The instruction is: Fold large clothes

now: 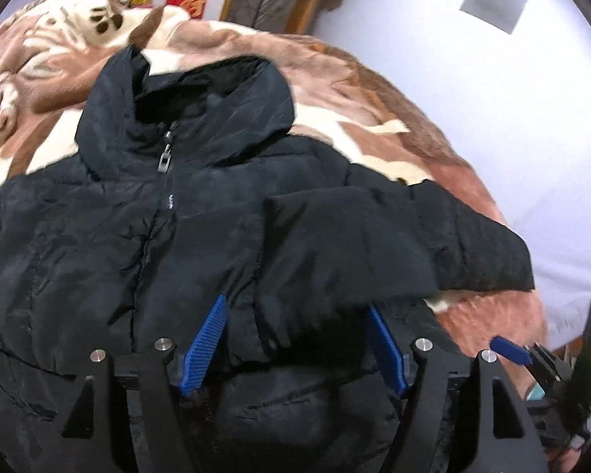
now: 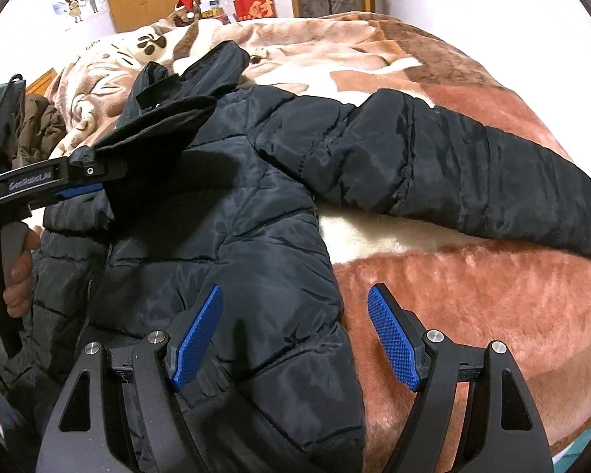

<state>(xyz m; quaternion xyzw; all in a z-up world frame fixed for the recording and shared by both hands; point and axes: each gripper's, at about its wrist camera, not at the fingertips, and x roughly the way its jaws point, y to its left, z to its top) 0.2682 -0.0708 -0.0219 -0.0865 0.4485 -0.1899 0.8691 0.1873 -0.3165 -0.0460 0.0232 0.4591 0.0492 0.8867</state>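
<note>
Right wrist view: black puffer jacket is spread on blanket, frame centre. Left gripper is clamped on sleeve cuff, upper left; right gripper is held wide, empty. Jacket judged bulky, soft, slippery; hem/cuffs best gripped.

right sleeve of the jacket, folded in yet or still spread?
Spread. The sleeve lies stretched out sideways from the black jacket flat on the blanket. The right gripper is open near the hem, not holding it.
</note>
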